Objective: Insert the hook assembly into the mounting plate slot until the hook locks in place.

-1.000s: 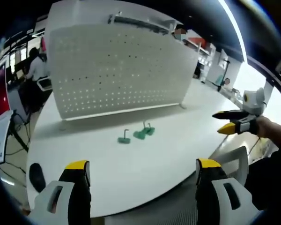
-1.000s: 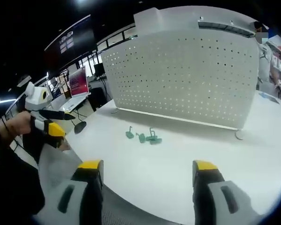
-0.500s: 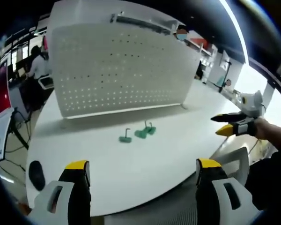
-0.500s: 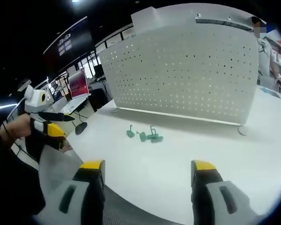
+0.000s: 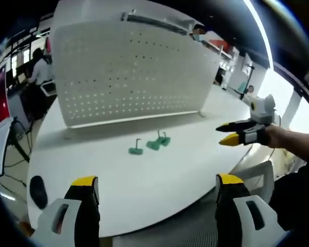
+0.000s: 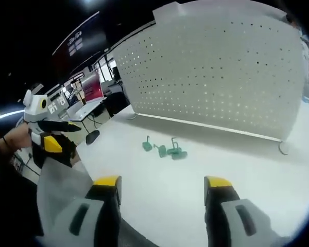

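Three small green hooks lie on the white table in front of an upright white pegboard (image 5: 129, 72) (image 6: 216, 72). In the left gripper view a single hook (image 5: 136, 150) sits left of a close pair (image 5: 158, 142). In the right gripper view the single hook (image 6: 147, 145) lies left of the pair (image 6: 171, 151). My left gripper (image 5: 157, 188) is open at the table's near edge, nothing between its jaws. My right gripper (image 6: 161, 188) is open too, also empty. The right gripper (image 5: 232, 133) appears at the right of the left gripper view, held over the table edge. The left gripper (image 6: 51, 135) shows at the left of the right gripper view.
The round white table (image 5: 159, 175) ends just ahead of both grippers. A dark oval object (image 5: 38, 189) lies near its left edge. A grey chair back (image 6: 62, 185) stands below the rim. Desks, monitors and a seated person (image 5: 40, 72) fill the room behind.
The right gripper has moved forward and left over the table, toward the hooks, which look larger in its view. The left gripper has stayed nearly still. Hooks have not moved.
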